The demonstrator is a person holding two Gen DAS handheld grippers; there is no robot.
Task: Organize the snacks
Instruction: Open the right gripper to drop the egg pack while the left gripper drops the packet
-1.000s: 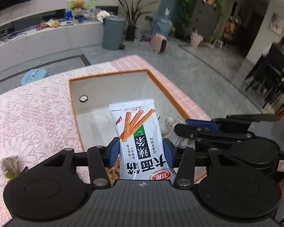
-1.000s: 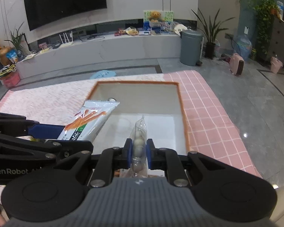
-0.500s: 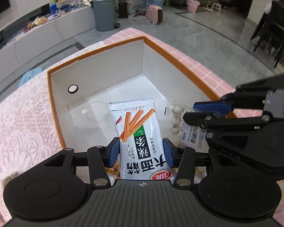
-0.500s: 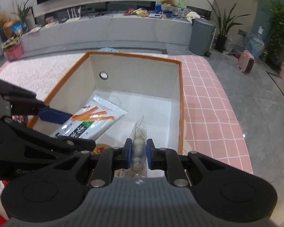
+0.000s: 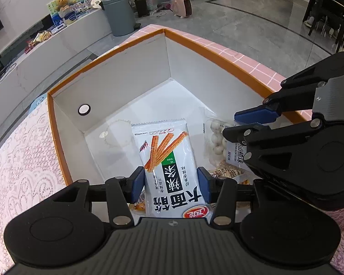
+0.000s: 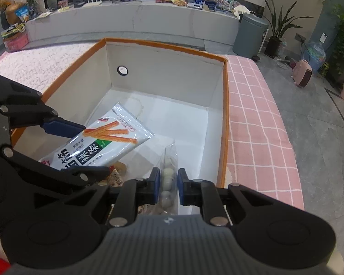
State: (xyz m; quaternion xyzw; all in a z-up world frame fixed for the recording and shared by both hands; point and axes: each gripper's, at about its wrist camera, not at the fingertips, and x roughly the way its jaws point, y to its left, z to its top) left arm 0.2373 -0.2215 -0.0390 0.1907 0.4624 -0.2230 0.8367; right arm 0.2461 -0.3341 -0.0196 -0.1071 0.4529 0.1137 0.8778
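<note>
Both packets are held over the open white storage box (image 6: 162, 84) with the orange rim, which stands on the bench (image 6: 259, 123) covered by a pink checked cloth.

Left hand-held gripper (image 5: 169, 181): clamped across the width of a white spicy-strip snack packet (image 5: 167, 158), pads on its two long edges near the lower end. The packet juts forward over the box interior, its far end unsupported. Judged light and soft: a thin, glossy, crinkly foil pouch that bends under its own overhang. The film looks slippery; an edge grip near the sealed end is the sounder hold, since the middle would buckle.

Right hand-held gripper (image 6: 168, 184): pressed nearly together on a clear bag of small white balls (image 6: 168, 174), pinching it at its narrow waist. The bag is limp and its contents may shift or crush if squeezed hard; a hold on the bare film above the balls is judged safer.

Other wrapped snacks (image 5: 229, 171) lie on the box floor beneath. Whether either held packet touches them cannot be told.
</note>
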